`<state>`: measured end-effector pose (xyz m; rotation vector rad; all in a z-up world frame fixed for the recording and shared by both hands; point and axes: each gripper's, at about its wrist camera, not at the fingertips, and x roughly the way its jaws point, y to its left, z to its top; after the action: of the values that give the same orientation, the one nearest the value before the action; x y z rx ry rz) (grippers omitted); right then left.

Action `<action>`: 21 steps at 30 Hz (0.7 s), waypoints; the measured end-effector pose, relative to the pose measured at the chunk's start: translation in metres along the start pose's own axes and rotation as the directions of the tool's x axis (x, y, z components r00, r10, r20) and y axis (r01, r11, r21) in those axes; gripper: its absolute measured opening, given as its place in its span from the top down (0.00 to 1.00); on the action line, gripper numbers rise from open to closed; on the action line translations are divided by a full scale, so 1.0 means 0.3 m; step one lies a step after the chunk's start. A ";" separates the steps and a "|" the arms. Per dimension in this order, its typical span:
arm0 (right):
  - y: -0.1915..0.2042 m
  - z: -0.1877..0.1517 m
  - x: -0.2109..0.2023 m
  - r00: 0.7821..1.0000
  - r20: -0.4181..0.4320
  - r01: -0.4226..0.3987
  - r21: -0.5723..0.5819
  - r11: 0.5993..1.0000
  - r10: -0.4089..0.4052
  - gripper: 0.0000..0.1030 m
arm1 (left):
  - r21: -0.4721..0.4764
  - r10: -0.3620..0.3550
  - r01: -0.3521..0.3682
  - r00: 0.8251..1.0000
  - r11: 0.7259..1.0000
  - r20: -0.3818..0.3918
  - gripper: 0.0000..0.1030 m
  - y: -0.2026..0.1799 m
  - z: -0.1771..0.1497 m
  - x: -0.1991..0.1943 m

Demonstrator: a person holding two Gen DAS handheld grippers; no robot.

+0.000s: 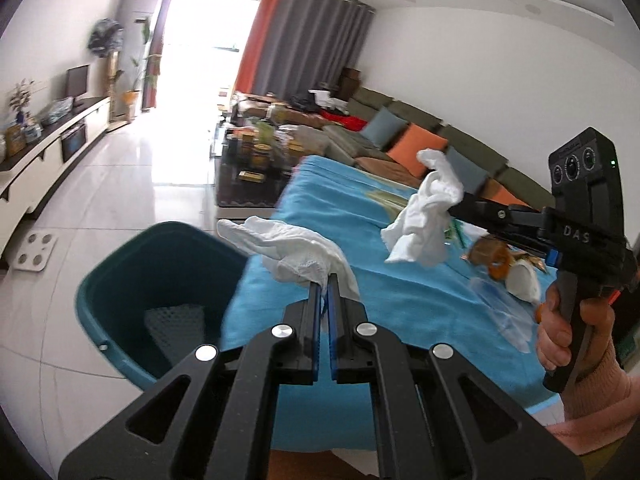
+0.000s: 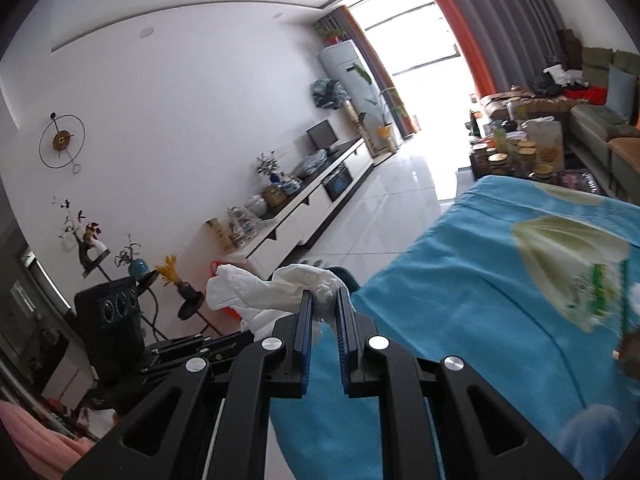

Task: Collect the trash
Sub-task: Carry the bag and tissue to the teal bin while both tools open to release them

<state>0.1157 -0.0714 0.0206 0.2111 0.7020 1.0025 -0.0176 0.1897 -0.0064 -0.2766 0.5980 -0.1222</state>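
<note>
Clearly, in the left wrist view, the left gripper [image 1: 325, 285] has its jaws pinched nearly together on a crumpled white tissue [image 1: 296, 246], carried just past the table edge and above the teal bin [image 1: 120, 280] on the floor — held there, I judge, so it can drop straight in. Beyond the bin, over the blue tablecloth [image 1: 360, 292], the right gripper [image 1: 454, 202] carries a second white tissue [image 1: 424, 216], likely next for the same bin; more trash — a brown wrapper [image 1: 490, 254] and clear plastic [image 1: 500, 304] — lies on the cloth far from the bin. From the right wrist view, the right gripper [image 2: 324, 304] is closed to a narrow gap around its tissue [image 2: 316, 280], with the other tissue [image 2: 236, 288] beside it; only a sliver of the bin's rim [image 2: 347, 276] shows behind. Around the bin spreads a glossy tiled floor [image 2: 400, 200], a long TV cabinet [image 2: 312, 200] and orange-grey curtains [image 2: 480, 20].
</note>
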 end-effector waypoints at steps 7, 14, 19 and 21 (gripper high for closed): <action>0.019 0.039 0.131 0.998 -0.039 -0.057 0.023 0.998 0.058 0.90 | -0.041 0.086 -0.086 0.996 0.995 0.005 0.97 0.115 0.006 -0.016; 0.040 0.063 0.245 0.993 -0.069 -0.091 0.032 0.995 0.093 0.90 | -0.094 0.137 -0.138 0.990 0.986 -0.014 0.97 0.212 0.002 -0.003; 0.056 0.062 0.322 0.990 -0.100 -0.094 0.041 0.995 0.098 0.90 | -0.123 0.168 -0.172 0.985 0.977 -0.041 0.97 0.268 -0.018 0.025; 0.060 0.058 0.354 0.989 -0.114 -0.088 0.042 0.995 0.092 0.90 | -0.134 0.174 -0.180 0.983 0.975 -0.054 0.97 0.285 -0.024 0.037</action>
<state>0.1504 0.0289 -0.0048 0.2195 0.8230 1.0948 -0.0099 0.2675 -0.0430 -0.3542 0.6710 0.0863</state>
